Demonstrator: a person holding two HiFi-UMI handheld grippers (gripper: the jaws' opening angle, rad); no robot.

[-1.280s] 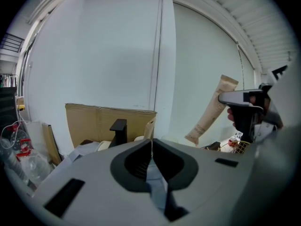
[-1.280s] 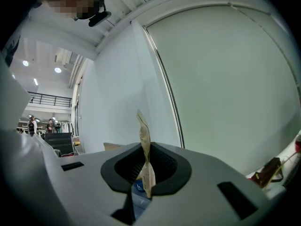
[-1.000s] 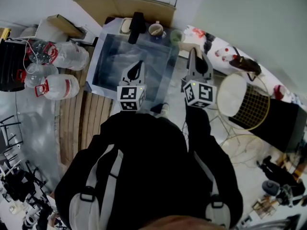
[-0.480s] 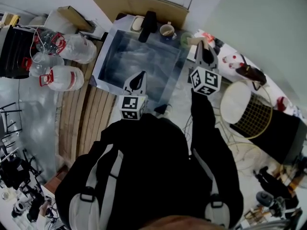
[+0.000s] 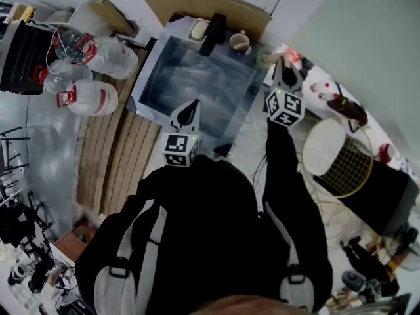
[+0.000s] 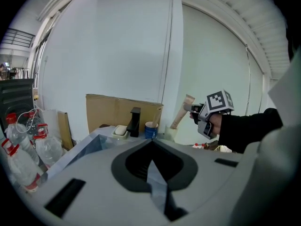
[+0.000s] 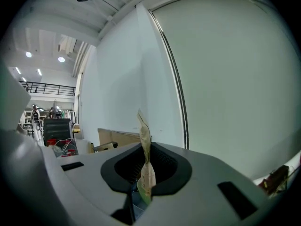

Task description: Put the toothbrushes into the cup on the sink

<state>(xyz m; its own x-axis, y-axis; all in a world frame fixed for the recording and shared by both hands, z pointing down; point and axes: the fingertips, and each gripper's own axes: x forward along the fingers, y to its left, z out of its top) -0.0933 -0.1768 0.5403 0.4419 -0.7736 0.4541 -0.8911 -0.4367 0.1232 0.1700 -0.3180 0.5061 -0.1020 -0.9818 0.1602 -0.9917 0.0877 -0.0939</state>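
My right gripper is shut on a toothbrush in a tan paper wrapper, which stands upright between the jaws. In the left gripper view that wrapper juts up and left from the right gripper, to the right of the cup. The blue cup stands at the back rim of the steel sink, with one brush handle leaning in it. In the head view the cup lies up and left of the right gripper. My left gripper hovers over the sink's near edge, jaws shut and empty.
A black faucet and a soap dish sit left of the cup, and a pale green cup right of it. Large water bottles lie at the left. A wire basket with a white lid stands at the right.
My right gripper has moved forward with the wrapped toothbrush, from beside the sink's front right to near its back right corner. The left gripper has stayed over the sink's near edge.
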